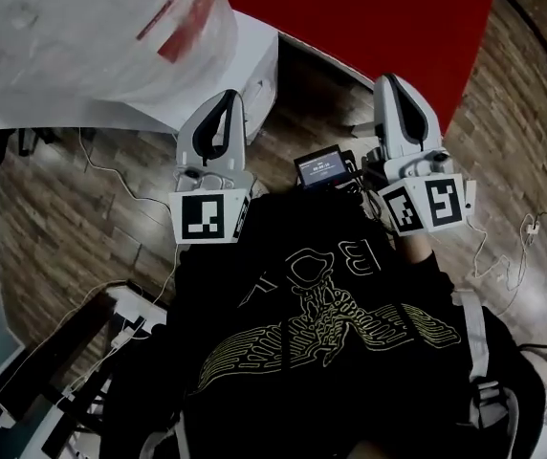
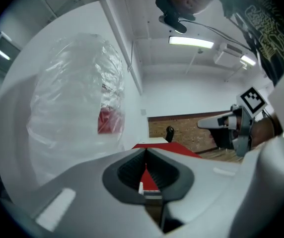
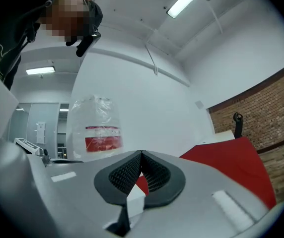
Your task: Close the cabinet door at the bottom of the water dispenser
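The water dispenser [image 1: 247,63] stands at the upper left of the head view, white, with a clear plastic-wrapped bottle [image 1: 82,27] on top. Its bottom cabinet door is hidden in every view. My left gripper [image 1: 227,98] is held in front of my chest, level, its jaws shut with nothing between them. My right gripper [image 1: 389,81] is beside it, also shut and empty. The left gripper view has the bottle [image 2: 80,103] at left past the closed left gripper [image 2: 145,152], and the right gripper [image 2: 201,125] at right. The right gripper view shows its closed right gripper [image 3: 141,153] and the bottle [image 3: 96,125].
A red surface [image 1: 369,17] lies beyond the grippers. Wooden flooring [image 1: 63,228] carries loose cables [image 1: 111,172]. A small screen device [image 1: 321,168] hangs at my chest. White equipment [image 1: 54,376] sits at the lower left.
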Motion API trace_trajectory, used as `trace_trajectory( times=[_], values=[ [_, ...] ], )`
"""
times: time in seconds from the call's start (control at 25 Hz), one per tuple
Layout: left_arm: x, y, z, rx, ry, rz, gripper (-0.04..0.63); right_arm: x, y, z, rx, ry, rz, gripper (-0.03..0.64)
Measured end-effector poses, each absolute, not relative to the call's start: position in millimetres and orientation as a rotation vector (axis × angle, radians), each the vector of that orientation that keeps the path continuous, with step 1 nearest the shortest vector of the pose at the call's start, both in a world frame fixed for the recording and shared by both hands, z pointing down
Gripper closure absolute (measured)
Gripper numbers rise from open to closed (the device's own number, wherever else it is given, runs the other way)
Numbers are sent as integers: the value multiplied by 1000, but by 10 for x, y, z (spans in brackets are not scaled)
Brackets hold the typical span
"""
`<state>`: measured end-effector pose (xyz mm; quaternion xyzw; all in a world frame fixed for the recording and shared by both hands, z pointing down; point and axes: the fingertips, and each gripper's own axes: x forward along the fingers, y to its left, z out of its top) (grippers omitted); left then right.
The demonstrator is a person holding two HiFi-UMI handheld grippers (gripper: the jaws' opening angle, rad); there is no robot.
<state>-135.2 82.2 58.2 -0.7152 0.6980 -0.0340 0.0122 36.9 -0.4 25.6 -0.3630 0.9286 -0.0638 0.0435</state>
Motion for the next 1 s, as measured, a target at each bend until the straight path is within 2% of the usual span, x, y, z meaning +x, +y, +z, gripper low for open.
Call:
trace_trajectory(
  times=[0.28, 1.0],
  values=[
    [-1441, 895, 411, -2193, 2188, -78, 588, 223, 75, 104, -1109, 2853, -82, 618],
    [-1464, 1028, 480, -2166, 2245, -67, 588, 255, 136, 185, -1111, 2874, -83, 618]
  ],
)
